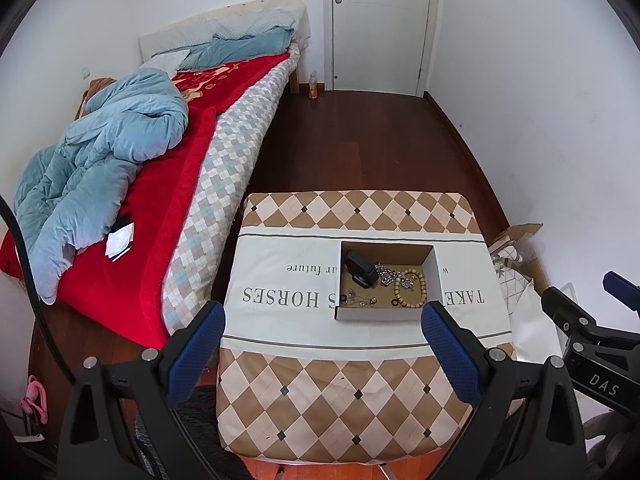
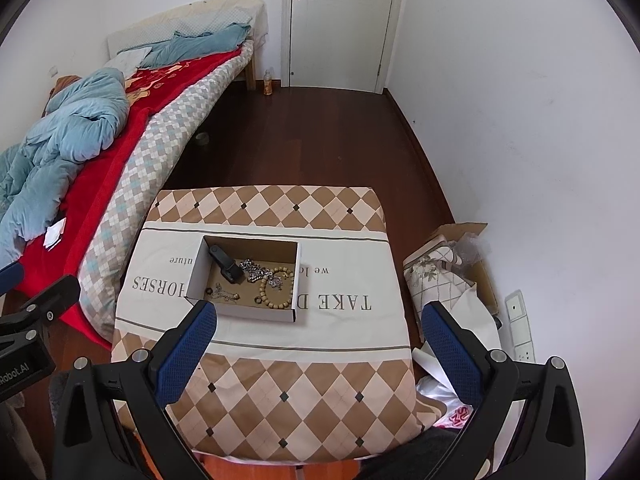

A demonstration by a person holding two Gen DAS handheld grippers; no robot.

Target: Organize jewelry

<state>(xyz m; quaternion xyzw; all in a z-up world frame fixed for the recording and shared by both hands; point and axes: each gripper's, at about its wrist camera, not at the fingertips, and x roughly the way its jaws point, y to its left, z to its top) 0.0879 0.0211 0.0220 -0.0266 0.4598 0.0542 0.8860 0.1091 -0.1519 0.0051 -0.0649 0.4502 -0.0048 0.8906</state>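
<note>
Cardboard box (image 1: 438, 276) on table (image 1: 344, 384), bed (image 1: 224, 168) alongside

Bed (image 1: 224, 168) with red blanket (image 1: 160, 216) and rumpled blue duvet (image 1: 100, 168); white door (image 1: 380, 24); bottle (image 1: 313, 85) on dark wood floor (image 1: 360, 144); diamond-patterned cloth (image 1: 332, 396); open cardboard carton (image 2: 460, 240) by the wall.

Cloth (image 1: 280, 248) on the table, centre of frame, print upside down: "HORSES", "TAKE", smaller "future"; right wrist view adds "we lo…". The box (image 1: 438, 268) hides the rest. Right gripper (image 1: 600, 388) body, lower right: "DAS". Left gripper (image 2: 16, 372) body, lower left: "Robot.AI".
</note>
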